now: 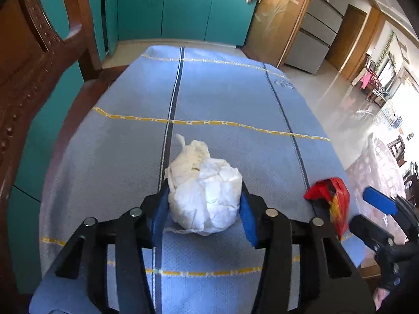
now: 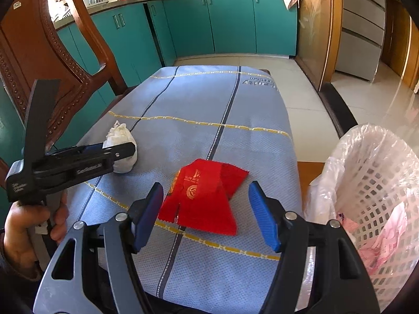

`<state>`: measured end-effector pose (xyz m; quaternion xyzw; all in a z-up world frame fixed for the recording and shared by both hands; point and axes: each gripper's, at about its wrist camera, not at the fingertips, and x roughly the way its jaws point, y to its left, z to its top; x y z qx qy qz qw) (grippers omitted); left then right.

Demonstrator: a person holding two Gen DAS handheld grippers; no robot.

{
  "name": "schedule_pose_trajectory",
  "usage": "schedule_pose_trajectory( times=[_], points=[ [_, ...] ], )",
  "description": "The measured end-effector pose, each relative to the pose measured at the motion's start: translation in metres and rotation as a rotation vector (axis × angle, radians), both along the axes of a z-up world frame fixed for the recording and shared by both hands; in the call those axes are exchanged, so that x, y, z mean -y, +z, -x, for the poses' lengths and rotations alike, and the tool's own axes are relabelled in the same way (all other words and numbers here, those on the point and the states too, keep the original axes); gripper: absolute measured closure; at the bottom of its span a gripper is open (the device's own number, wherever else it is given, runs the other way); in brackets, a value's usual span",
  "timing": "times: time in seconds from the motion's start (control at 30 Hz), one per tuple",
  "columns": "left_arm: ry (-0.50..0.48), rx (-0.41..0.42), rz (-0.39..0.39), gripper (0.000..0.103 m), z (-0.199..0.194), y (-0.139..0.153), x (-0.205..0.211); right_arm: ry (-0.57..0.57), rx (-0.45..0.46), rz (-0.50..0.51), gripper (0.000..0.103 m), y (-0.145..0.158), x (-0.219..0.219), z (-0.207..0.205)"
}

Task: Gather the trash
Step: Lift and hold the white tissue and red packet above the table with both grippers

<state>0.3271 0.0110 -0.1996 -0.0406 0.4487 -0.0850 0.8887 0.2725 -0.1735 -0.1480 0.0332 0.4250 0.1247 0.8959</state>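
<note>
Your left gripper [image 1: 205, 204] pinched crumpled white paper wad [image 1: 207, 193]; right gripper [image 2: 205, 218] spread around flat red foil wrapper [image 2: 204, 196]. Risk: pads skidding over it.

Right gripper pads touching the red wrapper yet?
Apart. The right wrist view shows cloth between each blue pad of the right gripper and the red wrapper, which lies flat on the table.
</note>
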Motion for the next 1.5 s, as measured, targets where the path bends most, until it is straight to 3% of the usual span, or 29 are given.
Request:
schedule_pose_trajectory(
  times=[0.3, 0.37, 0.5, 0.7, 0.87, 1.17, 1.27, 1.33, 1.4, 1.5],
  points=[
    [-0.008, 0.008, -0.008, 0.054, 0.023, 0.005, -0.015, -0.097, -0.02, -0.022, 0.036, -0.01, 0.005, -0.013],
    [-0.002, 0.001, -0.003, 0.054, 0.022, 0.004, -0.018, -0.064, -0.03, -0.019, 0.036, -0.012, -0.006, -0.018],
    [-0.001, 0.011, 0.001, 0.054, 0.025, 0.006, -0.02, 0.031, -0.037, -0.008, 0.05, -0.014, -0.028, -0.019],
    [0.027, 0.004, 0.011, 0.053, 0.025, 0.007, -0.029, 0.188, -0.043, -0.074, 0.05, -0.002, -0.054, -0.004],
    [0.036, -0.001, 0.016, 0.053, 0.025, 0.007, -0.032, 0.125, -0.015, -0.001, 0.049, 0.004, -0.051, 0.002],
    [0.024, -0.008, 0.009, 0.052, 0.025, 0.006, -0.029, 0.085, -0.099, -0.057, 0.047, -0.023, -0.05, -0.016],
    [0.019, -0.006, 0.006, 0.052, 0.025, 0.006, -0.028, 0.087, -0.088, -0.028, 0.047, -0.025, -0.057, -0.016],
    [0.019, -0.006, 0.006, 0.052, 0.025, 0.006, -0.028, 0.088, -0.057, 0.012, 0.058, -0.021, -0.061, -0.013],
    [0.021, -0.007, 0.007, 0.052, 0.025, 0.006, -0.029, 0.07, -0.012, 0.088, 0.059, -0.015, -0.063, -0.011],
    [0.021, -0.008, 0.008, 0.052, 0.026, 0.006, -0.028, 0.011, 0.076, 0.289, 0.059, -0.009, -0.066, -0.008]
  ],
)
